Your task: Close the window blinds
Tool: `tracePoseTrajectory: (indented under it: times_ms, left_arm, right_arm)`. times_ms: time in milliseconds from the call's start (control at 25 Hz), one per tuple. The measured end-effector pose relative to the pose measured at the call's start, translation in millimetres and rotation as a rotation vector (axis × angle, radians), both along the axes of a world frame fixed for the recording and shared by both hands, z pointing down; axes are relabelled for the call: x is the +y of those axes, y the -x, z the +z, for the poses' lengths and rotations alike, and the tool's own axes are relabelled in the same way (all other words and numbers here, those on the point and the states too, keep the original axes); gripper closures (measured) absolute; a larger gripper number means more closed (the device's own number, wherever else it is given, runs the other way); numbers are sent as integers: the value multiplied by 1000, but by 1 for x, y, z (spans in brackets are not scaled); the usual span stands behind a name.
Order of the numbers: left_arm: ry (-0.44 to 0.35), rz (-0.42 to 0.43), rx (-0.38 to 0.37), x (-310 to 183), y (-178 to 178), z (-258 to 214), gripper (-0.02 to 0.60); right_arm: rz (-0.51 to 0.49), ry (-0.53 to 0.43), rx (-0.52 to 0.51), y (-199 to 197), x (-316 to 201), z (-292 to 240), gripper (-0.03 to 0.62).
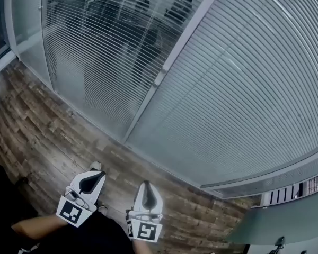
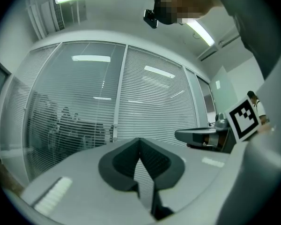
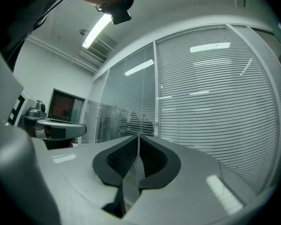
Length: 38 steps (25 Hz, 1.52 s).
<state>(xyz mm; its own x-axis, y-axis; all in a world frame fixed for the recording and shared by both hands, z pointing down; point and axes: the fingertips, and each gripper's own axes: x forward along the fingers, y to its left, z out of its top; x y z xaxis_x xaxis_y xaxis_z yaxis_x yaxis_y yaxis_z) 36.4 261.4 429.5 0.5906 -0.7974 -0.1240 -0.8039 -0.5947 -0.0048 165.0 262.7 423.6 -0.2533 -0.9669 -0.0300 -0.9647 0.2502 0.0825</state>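
Slats of the blinds (image 1: 238, 99) lie flat and shut at the far right, while those in the far left panel (image 1: 106, 46) stand tilted open (dim shapes show through). Near, over the wooden floor (image 1: 47, 126), the left gripper (image 1: 97, 176) and right gripper (image 1: 146, 188) hang well apart from the blinds, each clenched on nothing

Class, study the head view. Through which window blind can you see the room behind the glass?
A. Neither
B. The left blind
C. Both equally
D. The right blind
B: dark furniture shapes show between the slats of the left blind, while the right blind reads as a closed, opaque surface.
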Motion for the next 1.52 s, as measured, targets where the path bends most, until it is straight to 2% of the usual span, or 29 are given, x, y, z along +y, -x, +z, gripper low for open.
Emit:
tracePoseTrajectory:
  times_ms: [80,200,440,600,760,920,1240,1400,1520]
  left_arm:
    - [-22,35,6,-15,-10,-5,581]
    - [-11,68,12,-44,-19,2,580]
    - [21,68,44,-126,-15,-1,581]
    - [24,121,63,-169,-15,-4,580]
    - [108,171,-31,-217,-19,16,580]
    - [114,191,-11,-263,-17,7,580]
    - [70,215,17,-311,-24,-14,580]
    - [82,200,55,-318,-25,-17,580]
    - [82,184,55,-325,-22,-17,580]
  right_arm:
    - [3,33,3,-2,-18,5,574]
    - [7,58,24,1,-47,16,572]
    - [41,80,63,5,-129,13,546]
    - [71,81,99,9,-185,8,546]
    - [124,106,108,0,-250,16,537]
    - [160,107,115,0,-303,10,525]
    - [134,112,247,4,-376,-1,473]
    - [150,143,246,-1,-397,-6,456]
    - [156,136,268,-2,-412,-11,454]
